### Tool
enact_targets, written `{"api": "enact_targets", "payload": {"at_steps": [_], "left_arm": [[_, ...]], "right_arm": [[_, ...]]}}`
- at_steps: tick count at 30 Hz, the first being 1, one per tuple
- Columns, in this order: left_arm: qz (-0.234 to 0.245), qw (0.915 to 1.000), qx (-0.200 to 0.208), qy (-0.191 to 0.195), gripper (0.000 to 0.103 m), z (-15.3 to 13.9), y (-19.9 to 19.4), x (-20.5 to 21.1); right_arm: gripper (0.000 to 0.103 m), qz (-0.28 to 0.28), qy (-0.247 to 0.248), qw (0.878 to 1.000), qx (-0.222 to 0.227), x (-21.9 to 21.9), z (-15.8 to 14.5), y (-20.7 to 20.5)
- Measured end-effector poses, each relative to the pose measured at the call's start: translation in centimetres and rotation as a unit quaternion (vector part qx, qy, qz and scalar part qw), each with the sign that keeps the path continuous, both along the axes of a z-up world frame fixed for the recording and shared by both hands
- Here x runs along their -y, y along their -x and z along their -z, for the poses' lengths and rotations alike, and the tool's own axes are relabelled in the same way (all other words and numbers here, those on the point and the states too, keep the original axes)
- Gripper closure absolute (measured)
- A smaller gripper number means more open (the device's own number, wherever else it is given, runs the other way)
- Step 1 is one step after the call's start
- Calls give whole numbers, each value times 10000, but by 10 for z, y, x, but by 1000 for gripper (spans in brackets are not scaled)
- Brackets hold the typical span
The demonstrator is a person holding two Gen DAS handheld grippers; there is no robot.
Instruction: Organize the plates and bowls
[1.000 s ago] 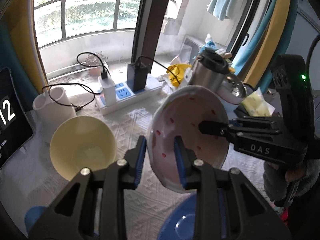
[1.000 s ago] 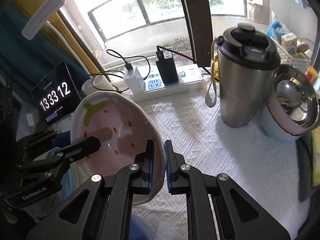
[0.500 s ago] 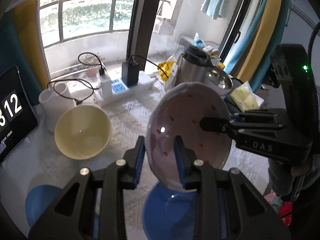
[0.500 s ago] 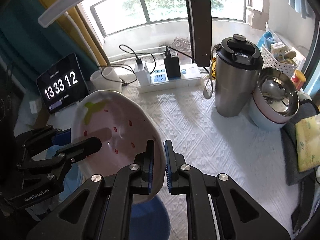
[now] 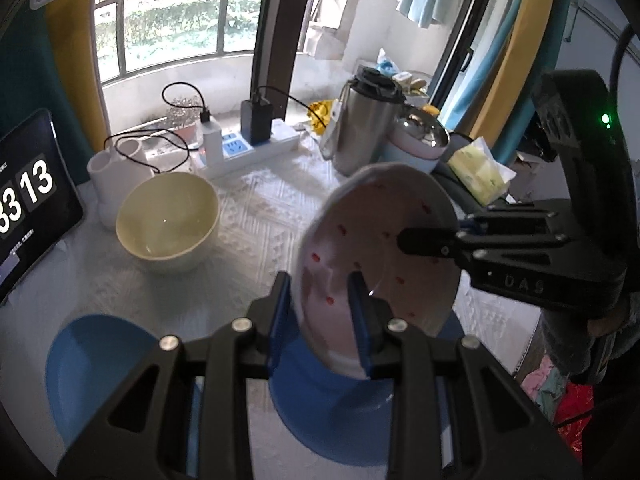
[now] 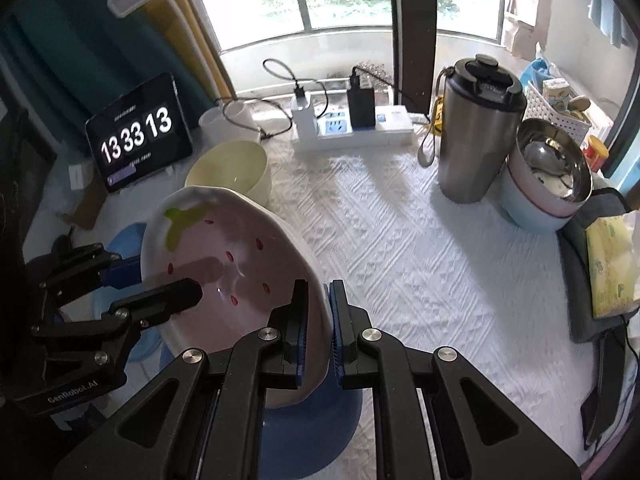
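Here both the left claw [image 5: 320, 304] and right claw [image 6: 318, 320] clamp the strawberry bowl's [image 6: 240, 264] rim.

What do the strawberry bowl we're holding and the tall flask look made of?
Strawberry bowl: probably glazed ceramic, with glossy highlights, painted seeds and a thick white rim. Flask: brushed stainless steel body with soft metallic sheen; its black lid looks like matte plastic.

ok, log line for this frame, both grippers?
left gripper: shut on strawberry bowl | right gripper: shut on strawberry bowl | bowl: above blue plate

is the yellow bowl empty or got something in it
Empty: the yellow bowl shows only bare glazed interior in both wrist views, upright on the white cloth.
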State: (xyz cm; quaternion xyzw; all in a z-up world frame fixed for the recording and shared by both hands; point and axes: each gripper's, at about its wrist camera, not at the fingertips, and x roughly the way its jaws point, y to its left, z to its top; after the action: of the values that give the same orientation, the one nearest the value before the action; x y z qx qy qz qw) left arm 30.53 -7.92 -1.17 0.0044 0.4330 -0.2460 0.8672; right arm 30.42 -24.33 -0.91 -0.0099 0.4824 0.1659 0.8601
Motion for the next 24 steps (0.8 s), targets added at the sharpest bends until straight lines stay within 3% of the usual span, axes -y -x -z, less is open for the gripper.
{"api": "enact_targets", "payload": {"at_steps": [24], "left_arm": [[473,9948,-380,-822,73,49,46,17]], "right_arm": [[89,-251,144,9977,-617,-8,48,31]]}}
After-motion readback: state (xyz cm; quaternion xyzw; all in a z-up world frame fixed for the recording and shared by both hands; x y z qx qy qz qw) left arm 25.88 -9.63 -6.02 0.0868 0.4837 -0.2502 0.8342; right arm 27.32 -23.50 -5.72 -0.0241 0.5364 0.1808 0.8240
